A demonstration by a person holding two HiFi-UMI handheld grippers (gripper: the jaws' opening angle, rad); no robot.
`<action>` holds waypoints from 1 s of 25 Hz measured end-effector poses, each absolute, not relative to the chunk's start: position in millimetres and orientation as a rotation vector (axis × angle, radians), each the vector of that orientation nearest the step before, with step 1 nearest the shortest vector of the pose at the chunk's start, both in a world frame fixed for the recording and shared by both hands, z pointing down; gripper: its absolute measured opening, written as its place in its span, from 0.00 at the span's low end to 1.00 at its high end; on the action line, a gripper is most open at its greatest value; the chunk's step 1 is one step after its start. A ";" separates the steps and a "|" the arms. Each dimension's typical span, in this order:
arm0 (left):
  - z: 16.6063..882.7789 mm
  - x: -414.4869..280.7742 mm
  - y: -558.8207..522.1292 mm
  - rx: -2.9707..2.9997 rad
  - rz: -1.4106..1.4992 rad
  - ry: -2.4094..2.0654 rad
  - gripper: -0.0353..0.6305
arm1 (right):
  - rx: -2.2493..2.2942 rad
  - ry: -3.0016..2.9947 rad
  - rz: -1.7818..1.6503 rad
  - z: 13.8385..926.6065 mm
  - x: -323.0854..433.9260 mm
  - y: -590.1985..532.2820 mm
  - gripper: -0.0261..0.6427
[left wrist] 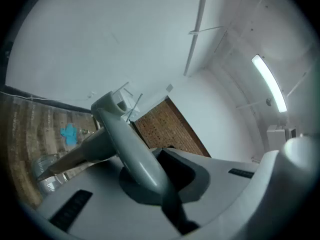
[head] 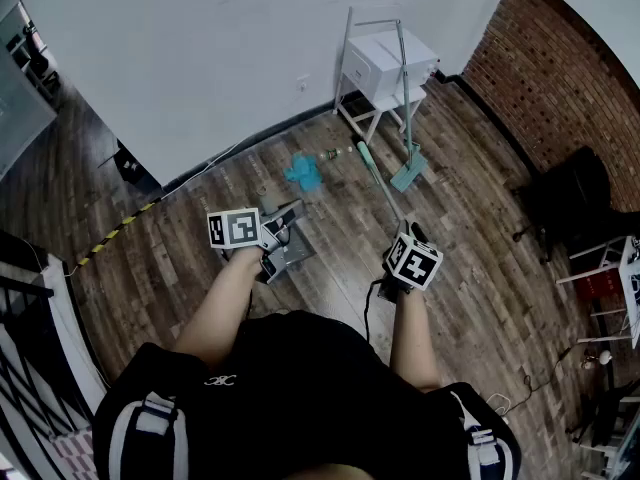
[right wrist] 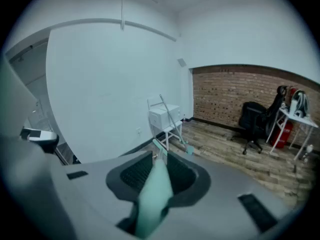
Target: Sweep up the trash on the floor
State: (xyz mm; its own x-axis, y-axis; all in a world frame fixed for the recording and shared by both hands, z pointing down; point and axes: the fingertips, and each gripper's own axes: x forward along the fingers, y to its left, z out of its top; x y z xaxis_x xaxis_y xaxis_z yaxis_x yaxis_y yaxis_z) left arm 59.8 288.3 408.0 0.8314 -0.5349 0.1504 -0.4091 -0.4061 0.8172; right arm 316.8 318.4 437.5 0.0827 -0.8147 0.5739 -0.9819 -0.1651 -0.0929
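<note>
Wood floor (head: 190, 233) bears blue trash (head: 302, 174); left gripper (head: 279, 239) jaws pinch dustpan handle (left wrist: 131, 151), right gripper (head: 404, 234) jaws clamp broom handle (right wrist: 154, 196).

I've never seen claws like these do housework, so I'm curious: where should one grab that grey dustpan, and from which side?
By its handle, coming from the back end, away from the pan. The handle is a slim rounded bar rising off the dustpan, probably narrow enough for two jaws to close across. The left gripper is shut on it there.
</note>
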 end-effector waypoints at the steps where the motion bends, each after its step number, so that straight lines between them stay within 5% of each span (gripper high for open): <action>1: 407.1 62.1 286.5 2.046 -0.171 -0.685 0.05 | 2.056 -1.781 0.739 436.7 318.2 316.8 0.19; 25: 440.4 32.2 269.7 1.983 -0.134 -0.611 0.05 | 2.082 -1.730 0.749 440.1 275.9 306.0 0.19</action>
State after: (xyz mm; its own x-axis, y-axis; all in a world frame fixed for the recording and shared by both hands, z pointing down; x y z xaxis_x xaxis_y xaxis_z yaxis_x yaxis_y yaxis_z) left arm 32.2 269.7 440.4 0.8655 -0.4729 0.1652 -0.3603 -0.3585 0.8612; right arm 275.9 306.0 440.1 0.1241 -0.8009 0.5858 -0.9752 -0.2075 -0.0772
